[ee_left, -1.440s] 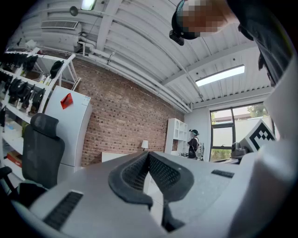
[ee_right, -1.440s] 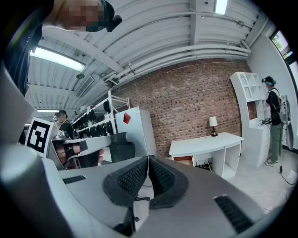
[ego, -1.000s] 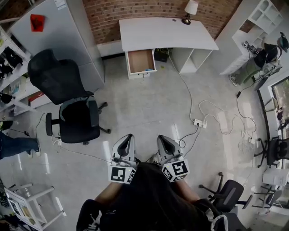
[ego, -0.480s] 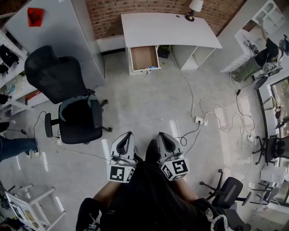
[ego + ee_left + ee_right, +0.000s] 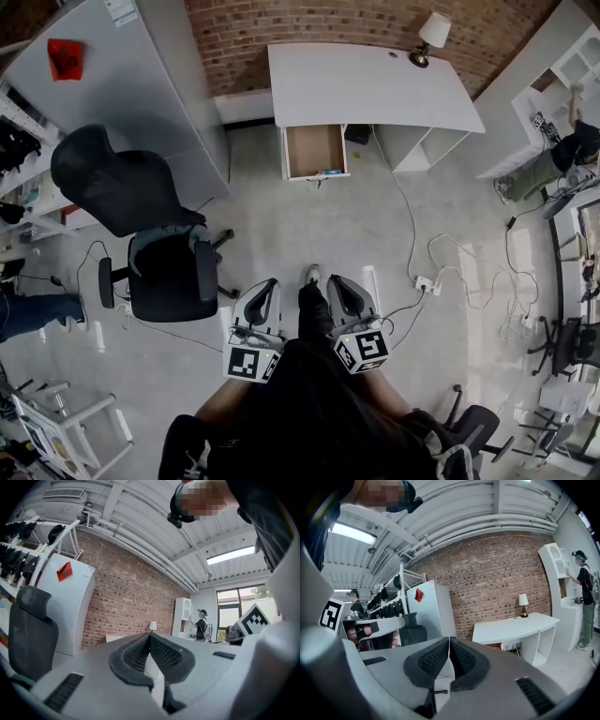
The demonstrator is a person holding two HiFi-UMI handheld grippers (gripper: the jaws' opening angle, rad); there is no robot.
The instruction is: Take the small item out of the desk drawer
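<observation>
The left claw [image 5: 266, 289] and right claw [image 5: 338, 287] are fully closed and empty, at 6 o'clock. The drawer [image 5: 314, 148] stands open under the table [image 5: 375, 80] at 12 o'clock, well apart. The item [image 5: 330, 172] lies at its front edge. Recommended: approach squarely and open one claw only above the drawer.

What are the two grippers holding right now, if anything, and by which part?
Nothing is held. The left gripper and the right gripper are both shut and empty, well short of the open drawer.
</observation>
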